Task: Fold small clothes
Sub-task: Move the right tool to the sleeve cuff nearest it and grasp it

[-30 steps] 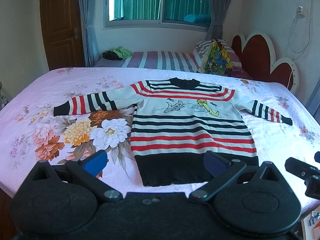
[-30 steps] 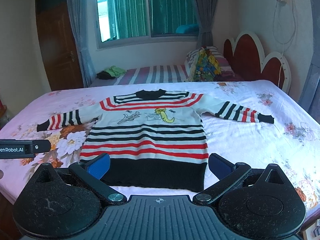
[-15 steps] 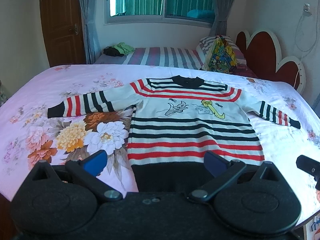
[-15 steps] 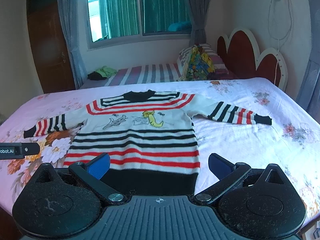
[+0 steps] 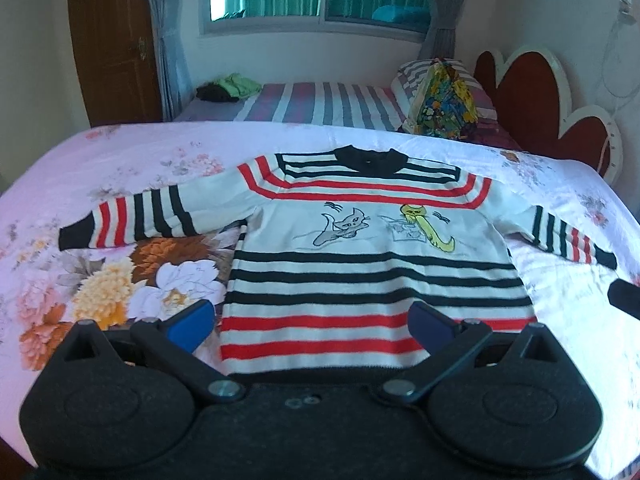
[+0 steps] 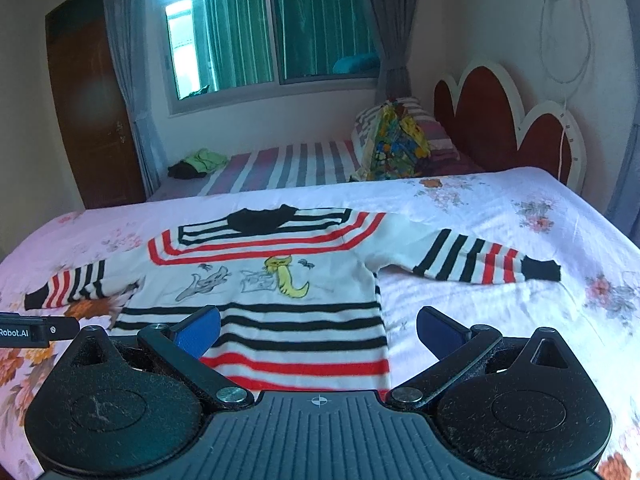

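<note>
From the left wrist view, the left gripper (image 5: 311, 323) hangs with jaws spread wide and empty over the lower part of the striped sweater (image 5: 372, 264), which lies flat, sleeves outstretched, on the floral bed (image 5: 120, 168). From the right wrist view, the right gripper (image 6: 319, 330) likewise gapes empty above the sweater's near right edge.

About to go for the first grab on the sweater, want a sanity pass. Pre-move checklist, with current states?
1. Striped sweater lies flat, front up, on the floral bedsheet: ok.
2. Both sleeves spread out to the sides, unfolded: ok.
3. Left gripper open, nothing held: ok.
4. Right gripper open, nothing held: ok.
5. Hem edge visible for a grab: not ok, hidden behind both gripper bodies.
6. Height of the fingertips above the fabric: cannot tell.
</note>
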